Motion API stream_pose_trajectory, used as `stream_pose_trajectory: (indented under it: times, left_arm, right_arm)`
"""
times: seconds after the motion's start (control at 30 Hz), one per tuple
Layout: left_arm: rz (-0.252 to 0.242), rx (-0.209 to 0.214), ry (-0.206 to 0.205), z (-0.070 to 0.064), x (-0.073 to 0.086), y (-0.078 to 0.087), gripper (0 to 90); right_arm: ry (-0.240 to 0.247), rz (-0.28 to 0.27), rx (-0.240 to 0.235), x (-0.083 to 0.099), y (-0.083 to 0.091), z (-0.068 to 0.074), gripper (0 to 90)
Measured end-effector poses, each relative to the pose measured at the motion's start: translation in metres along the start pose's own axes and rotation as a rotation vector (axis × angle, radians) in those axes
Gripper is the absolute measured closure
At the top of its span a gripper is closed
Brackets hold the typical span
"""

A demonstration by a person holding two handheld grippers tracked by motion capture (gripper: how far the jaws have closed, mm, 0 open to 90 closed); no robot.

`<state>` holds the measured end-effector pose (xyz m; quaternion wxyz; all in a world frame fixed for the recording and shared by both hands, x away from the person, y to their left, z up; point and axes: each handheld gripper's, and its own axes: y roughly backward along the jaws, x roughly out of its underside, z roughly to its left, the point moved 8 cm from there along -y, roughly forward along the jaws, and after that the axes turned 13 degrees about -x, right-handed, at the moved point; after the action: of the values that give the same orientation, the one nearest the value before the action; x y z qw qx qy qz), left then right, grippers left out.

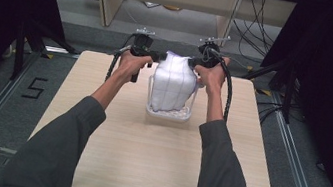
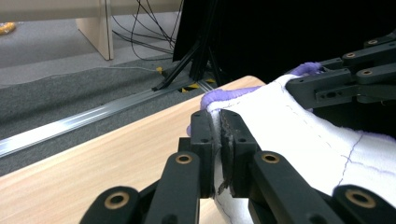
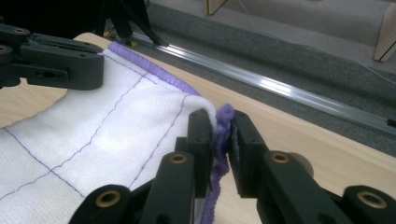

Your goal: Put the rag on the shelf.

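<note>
White cloth [image 1: 173, 82], stitched with thin purple lines and edged in purple, is held up by its two upper corners above a clear plastic basket [image 1: 186, 114] that stands on the far middle of the wooden counter [image 1: 109, 155]; its lower part hangs down into the basket. At the left, the left claw [image 1: 156, 56] is seen pinching the cloth's left upper corner, and in the left gripper view [image 2: 218, 140] the jaws are pressed together on the white fabric. At the right, the right claw [image 1: 193, 63] is clamped on the other upper corner, and in the right gripper view [image 3: 223, 135] the purple hem is nipped between the nearly closed jaws.
</note>
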<state>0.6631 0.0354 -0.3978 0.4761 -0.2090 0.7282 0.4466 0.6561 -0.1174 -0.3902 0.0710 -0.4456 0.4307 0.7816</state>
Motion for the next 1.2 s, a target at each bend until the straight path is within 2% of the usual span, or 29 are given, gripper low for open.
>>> stream_pose_trajectory:
  times: [0.03,0.07,0.1,0.13,0.27,0.47,0.5,0.57,0.63,0.67,0.7,0.77,0.8,0.83,0.87,0.97,1.07,1.2]
  left_arm:
    - [0.011,0.004,0.002,0.001,0.002,0.001,83.6]
    - [0.018,0.006,0.003,0.001,0.004,0.001,83.2]
    - [0.03,0.008,0.0,0.002,0.006,0.001,82.2]
    - [0.041,0.009,0.006,0.003,0.008,0.002,79.5]
    - [0.035,-0.012,0.04,0.011,0.009,0.007,68.1]
    - [0.045,-0.02,0.051,0.022,0.012,0.018,65.5]
    - [0.047,-0.022,0.051,0.024,0.013,0.02,64.9]
    - [0.047,-0.029,0.054,0.028,0.014,0.024,64.3]
    - [0.043,-0.032,0.07,0.032,0.015,0.028,63.7]
    - [0.041,-0.03,0.073,0.033,0.015,0.03,63.3]
    - [0.04,-0.025,0.075,0.034,0.016,0.033,63.1]
    - [0.043,-0.023,0.072,0.035,0.017,0.037,62.0]
    - [0.051,-0.026,0.068,0.036,0.018,0.039,60.8]
    - [0.061,-0.037,0.067,0.037,0.019,0.041,59.2]
    - [0.065,-0.046,0.05,0.038,0.021,0.043,58.0]
    - [0.073,-0.034,0.023,0.037,0.025,0.05,55.7]
    - [0.084,-0.033,0.026,0.036,0.03,0.055,51.2]
    - [0.082,-0.024,0.024,0.036,0.033,0.064,48.6]
  right_arm:
    - [0.017,-0.01,0.013,0.0,-0.002,-0.002,76.1]
    - [0.019,0.007,0.024,0.001,-0.002,-0.004,73.3]
    - [-0.004,0.021,0.027,0.003,-0.002,-0.003,69.3]
    - [-0.006,0.016,0.034,0.003,-0.002,-0.006,66.4]
    - [-0.029,0.008,0.044,0.003,0.001,-0.008,59.8]
    - [-0.029,-0.029,0.057,-0.002,0.017,-0.01,56.3]
    - [-0.039,-0.035,0.054,-0.002,0.019,-0.008,56.1]
    - [-0.03,-0.047,0.049,-0.002,0.024,-0.009,55.8]
    - [-0.036,-0.059,0.056,-0.001,0.029,-0.011,55.3]
    - [-0.019,-0.064,0.057,0.0,0.031,-0.013,55.0]
    - [-0.045,-0.062,0.053,0.002,0.033,-0.012,54.6]
    - [-0.05,-0.054,0.058,0.007,0.037,-0.014,54.1]
    - [-0.031,-0.054,0.06,0.008,0.038,-0.016,53.8]
    - [-0.046,-0.049,0.059,0.011,0.04,-0.016,53.6]
    - [-0.042,-0.039,0.061,0.014,0.041,-0.016,53.3]
    - [-0.041,-0.041,0.048,0.019,0.045,-0.015,52.1]
    - [-0.056,-0.045,0.042,0.023,0.05,-0.014,51.2]
    - [-0.05,-0.064,0.036,0.026,0.059,-0.01,49.3]
